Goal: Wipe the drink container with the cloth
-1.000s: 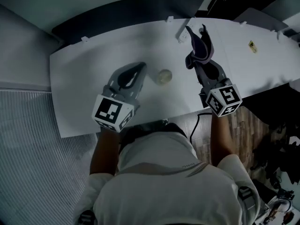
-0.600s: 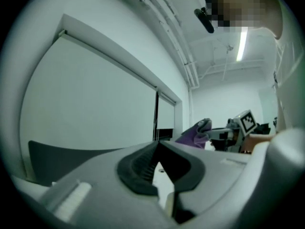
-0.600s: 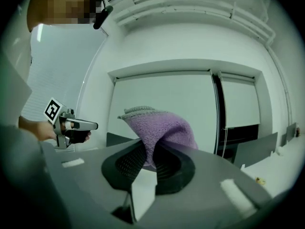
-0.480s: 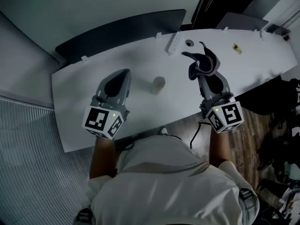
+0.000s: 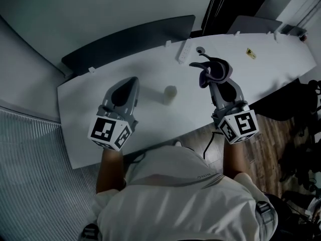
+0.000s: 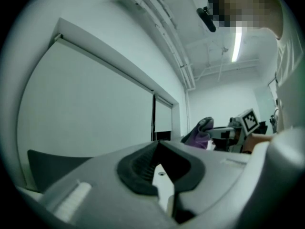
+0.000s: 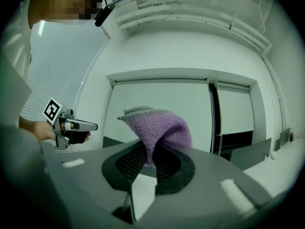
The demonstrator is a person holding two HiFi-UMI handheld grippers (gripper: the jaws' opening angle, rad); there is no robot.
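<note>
Got hold of the purple cloth (image 5: 214, 69) with the right gripper (image 5: 209, 79). Fingers clamped on a fold of it, with a soft puff of cloth past the tips. Same thing up close in the right gripper view: cloth (image 7: 157, 128) pinched tight between the dark pads of the right gripper (image 7: 153, 152). So picking up the cloth looks done.

Not wiping yet. No touch between cloth and cup (image 5: 171, 93). Small, pale cup, upright on the white table (image 5: 150, 132), about in the middle, between the two grippers. Held by nothing. Cloth off to the right of it and a bit farther away, up in the air, clearly apart from it.

Left gripper (image 5: 131, 80): fingers pressed together, with nothing between them. Same in the left gripper view (image 6: 157, 147): shut and empty. Just left of the cup, near it but not touching. Hard to tell whether resting on the table or held just over it.

Left to do, most likely:
- Open the left fingers and steady or lift the cup.
- Bring the cloth over to the left.
- Rub the sides and the rim.

Only the first small part done, then, with all the rubbing to come.

Also on the table, by the far edge: a white power strip (image 5: 184, 50). Not part of the job.
</note>
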